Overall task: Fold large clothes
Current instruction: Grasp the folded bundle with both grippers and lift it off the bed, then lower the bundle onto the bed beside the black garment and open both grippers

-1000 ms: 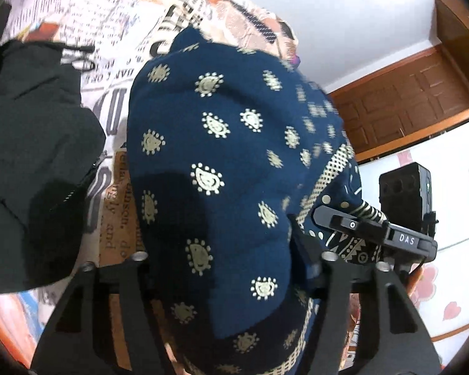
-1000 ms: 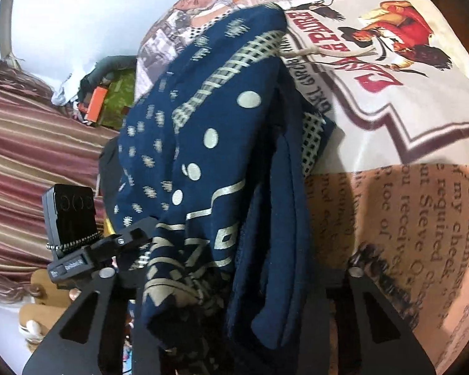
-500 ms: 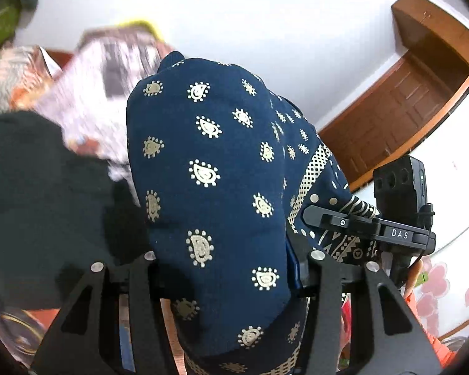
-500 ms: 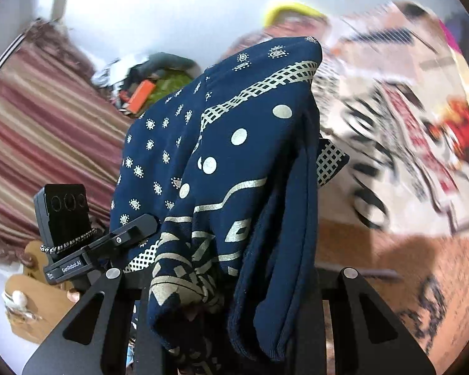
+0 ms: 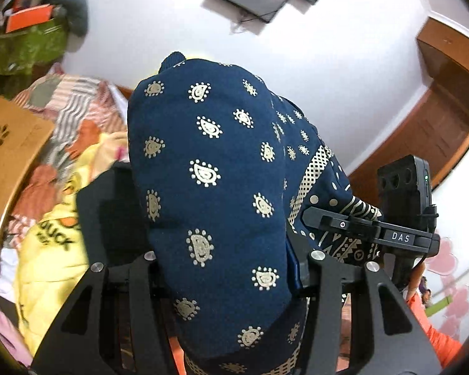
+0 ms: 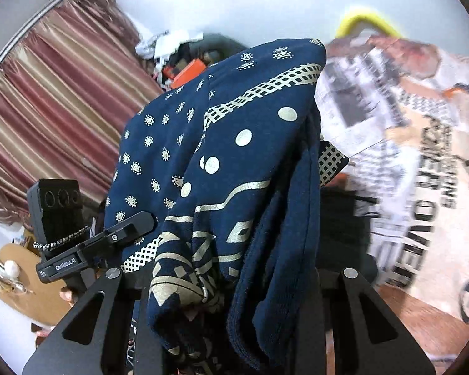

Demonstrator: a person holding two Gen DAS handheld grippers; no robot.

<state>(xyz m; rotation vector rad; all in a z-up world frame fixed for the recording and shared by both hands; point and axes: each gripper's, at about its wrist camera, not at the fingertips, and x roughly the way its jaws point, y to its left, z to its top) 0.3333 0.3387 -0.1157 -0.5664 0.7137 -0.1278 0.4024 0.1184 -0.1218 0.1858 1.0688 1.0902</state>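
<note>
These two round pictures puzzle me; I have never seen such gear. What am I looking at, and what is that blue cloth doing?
Each picture comes from a camera mounted on a hand-held claw, looking forward along its two black fingers. A person carries one claw in each hand. The left claw and the right claw are both shut on the same navy patterned garment, which bulges up in front of each lens. Past it in the right view lies a newspaper-print bedsheet; the left view shows a heap of clothes.

Lighting was even, bright indoor, no glare. Strong fisheye curvature with dark vignetted corners. Background motion-blurred, worst on the printed bedsheet (image 6: 422, 162); navy garment (image 5: 215, 187) up close stayed sharp.
</note>
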